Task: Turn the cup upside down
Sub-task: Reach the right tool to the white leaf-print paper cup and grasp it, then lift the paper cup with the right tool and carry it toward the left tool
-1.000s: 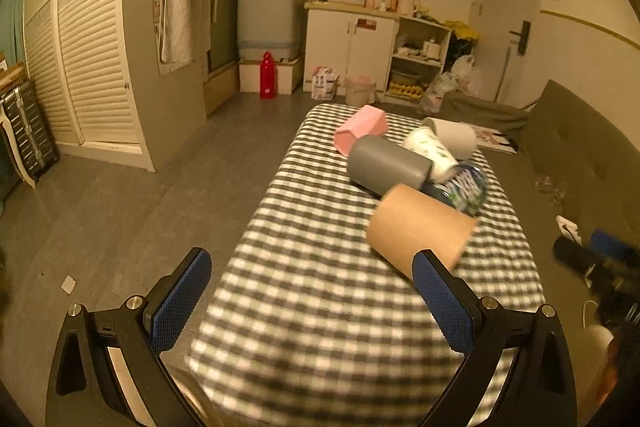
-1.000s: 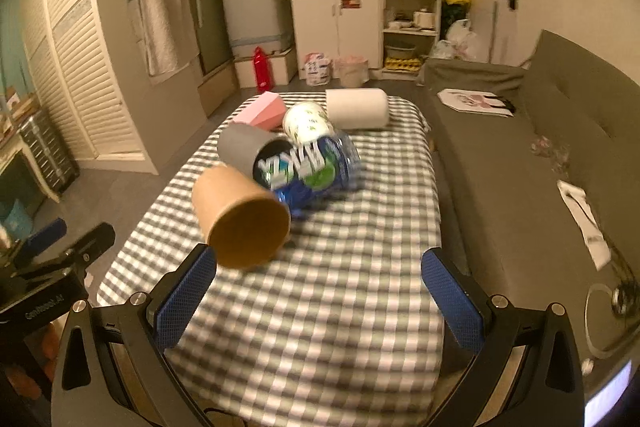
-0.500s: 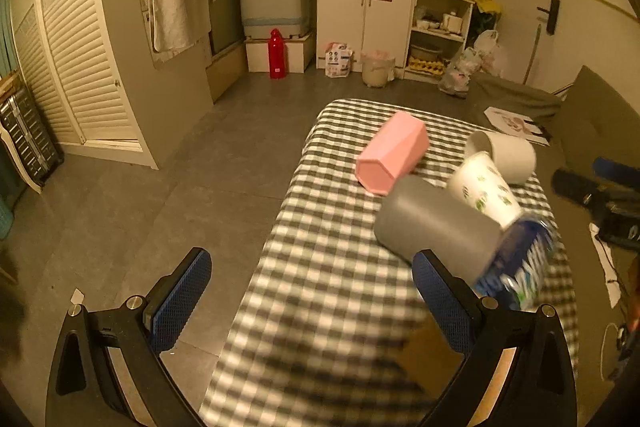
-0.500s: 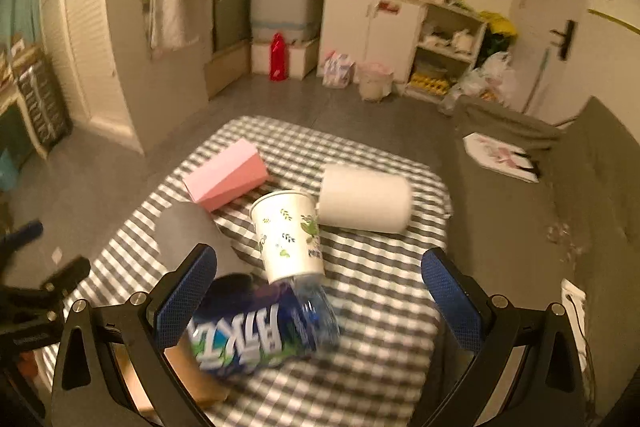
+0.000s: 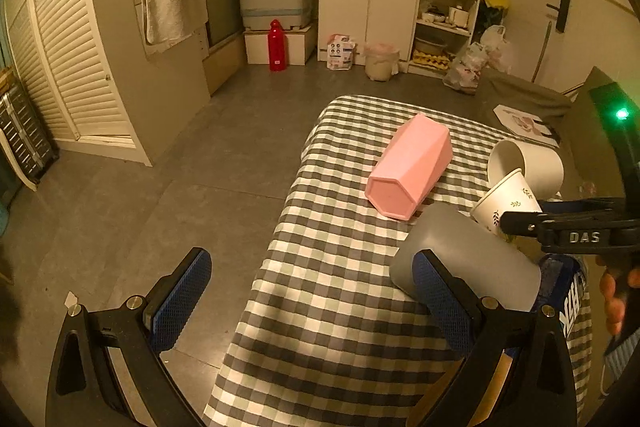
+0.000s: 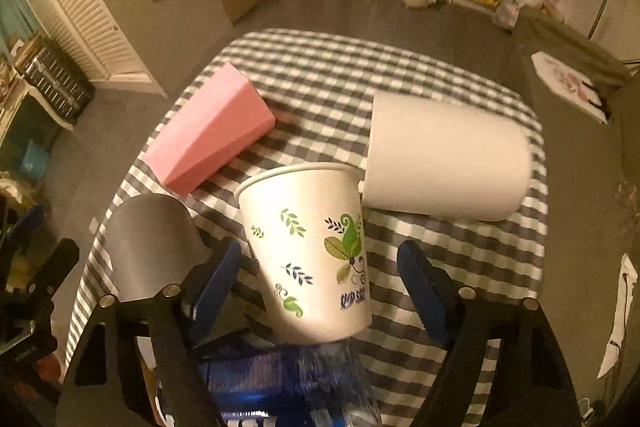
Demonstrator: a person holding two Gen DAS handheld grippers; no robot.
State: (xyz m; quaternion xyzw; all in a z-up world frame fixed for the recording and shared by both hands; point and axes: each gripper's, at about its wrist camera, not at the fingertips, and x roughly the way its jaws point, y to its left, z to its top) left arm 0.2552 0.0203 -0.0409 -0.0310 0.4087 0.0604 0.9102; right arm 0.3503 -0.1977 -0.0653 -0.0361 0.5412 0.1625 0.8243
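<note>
Right wrist view, listed by size. Worktop under a grey-and-white checked cloth (image 6: 460, 255), carrying five vessels, all lying on their sides. Plain white cylindrical cup (image 6: 448, 163), mouth touching the next item's rim. White paper cup printed with green leaves (image 6: 312, 251), tilted, rim away from the camera, base resting on a blue-labelled plastic bottle (image 6: 280, 383); it lies between the spread jaws of the right gripper (image 6: 320, 287), which are apart from its wall on both sides. Judged light, thin-walled, easily crushed: take it mid-body with gentle pressure. Pink hexagonal plastic tumbler (image 6: 208, 135), further left. Grey matte cup (image 6: 154, 247), nearest the left gripper (image 5: 308, 303), whose jaws stand wide and hold nothing.
</note>
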